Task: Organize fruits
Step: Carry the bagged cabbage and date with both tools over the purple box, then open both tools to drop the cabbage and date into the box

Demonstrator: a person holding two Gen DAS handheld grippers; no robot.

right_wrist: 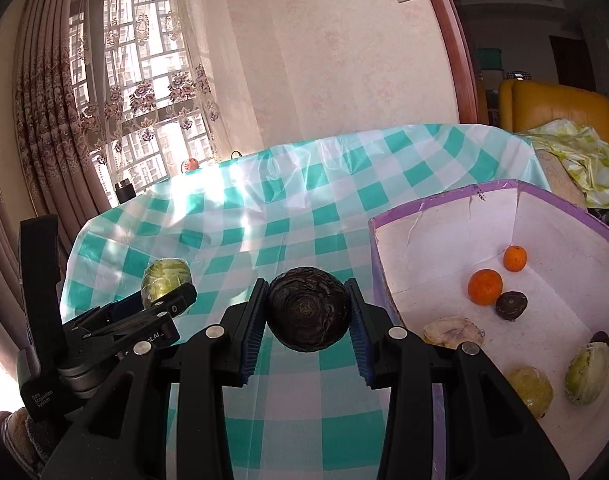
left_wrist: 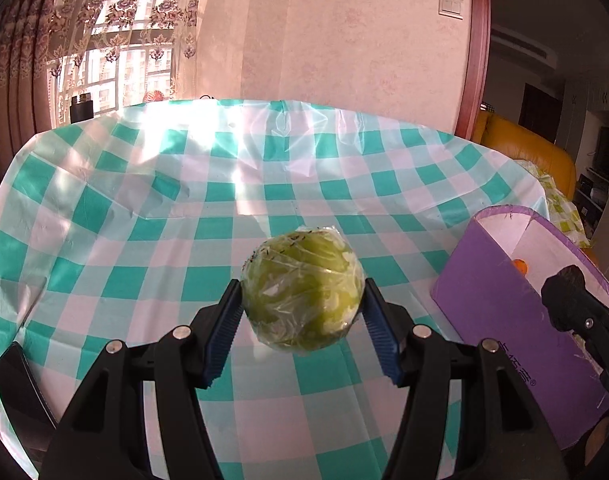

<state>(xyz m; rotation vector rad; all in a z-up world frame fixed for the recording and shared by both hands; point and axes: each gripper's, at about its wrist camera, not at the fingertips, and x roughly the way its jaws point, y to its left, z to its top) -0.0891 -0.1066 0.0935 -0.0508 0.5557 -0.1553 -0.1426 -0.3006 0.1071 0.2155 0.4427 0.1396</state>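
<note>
A green cabbage [left_wrist: 302, 294] wrapped in clear film is sitting clamped between the blue pads [left_wrist: 224, 330] of the left gripper [left_wrist: 302, 312], the jaws pressing on its two sides and holding it clear above the checked tablecloth [left_wrist: 152, 216]. In the right wrist view the same cabbage is showing at the left, just past the left gripper's black body. A dark purple cabbage [right_wrist: 308, 308] is being squeezed the same way by the right gripper [right_wrist: 308, 320], its fingers [right_wrist: 252, 324] closing on either flank, with the ringed underside (the cut stem end, by the look of it) facing the camera. It too is hanging above the cloth, just to the left of the purple box [right_wrist: 384, 264]. That box is standing open at the right of the table, its white inside lit by the sun. Inside it two oranges are lying near the far corner, the larger orange [right_wrist: 485, 287] touching a small dark round fruit [right_wrist: 511, 306], the smaller orange [right_wrist: 515, 258] a little behind. Nearer the camera a pale flattish cabbage [right_wrist: 452, 330] and two more film-wrapped green cabbages [right_wrist: 590, 374] are resting on the box floor. Beyond the table a window with lace curtains [right_wrist: 144, 92] is letting in strong light, and a yellow sofa [right_wrist: 560, 108] is standing at the far right.
</note>
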